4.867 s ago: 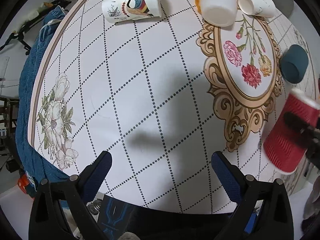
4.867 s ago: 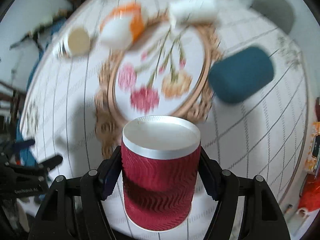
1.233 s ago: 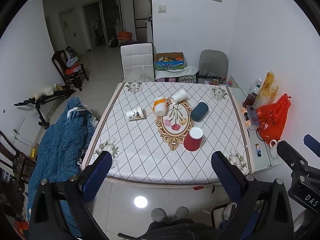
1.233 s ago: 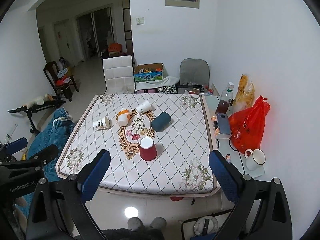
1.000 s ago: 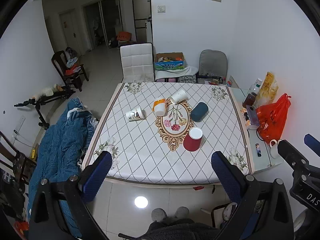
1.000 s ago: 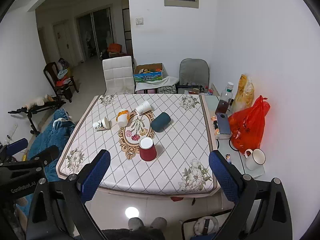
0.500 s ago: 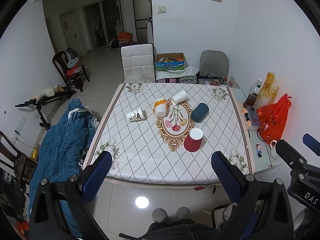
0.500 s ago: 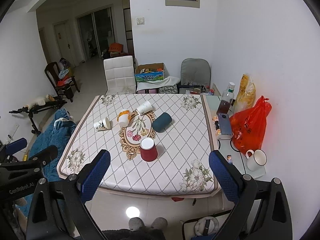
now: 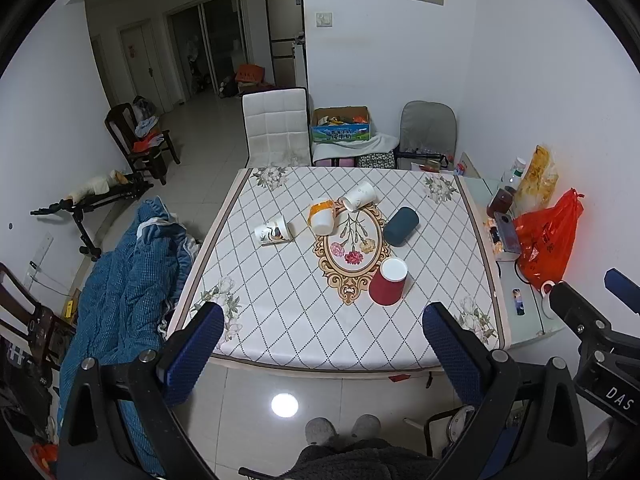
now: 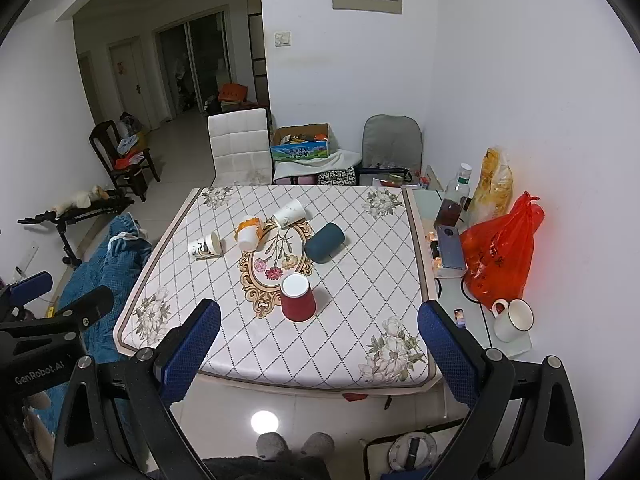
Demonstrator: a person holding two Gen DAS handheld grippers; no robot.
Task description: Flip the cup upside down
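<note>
My right claw (image 10: 318,354) spread, empty, backed off bench (image 10: 360,360); left claw (image 9: 322,354) spread too. Red cup (image 10: 296,297), pinched 4.9 s ago, now stands inverted. Flip judged complete.

left gripper (image 9: 322,340): jaws wide, empty | right gripper (image 10: 320,338): jaws wide, empty

Beyond the desk (image 10: 372,248) we see a white chair (image 10: 239,146) and a grey chair (image 10: 392,138). A red plastic bag (image 10: 500,252) and a white mug (image 10: 512,320) sit at its right side; a blue blanket (image 9: 120,292) lies left.
</note>
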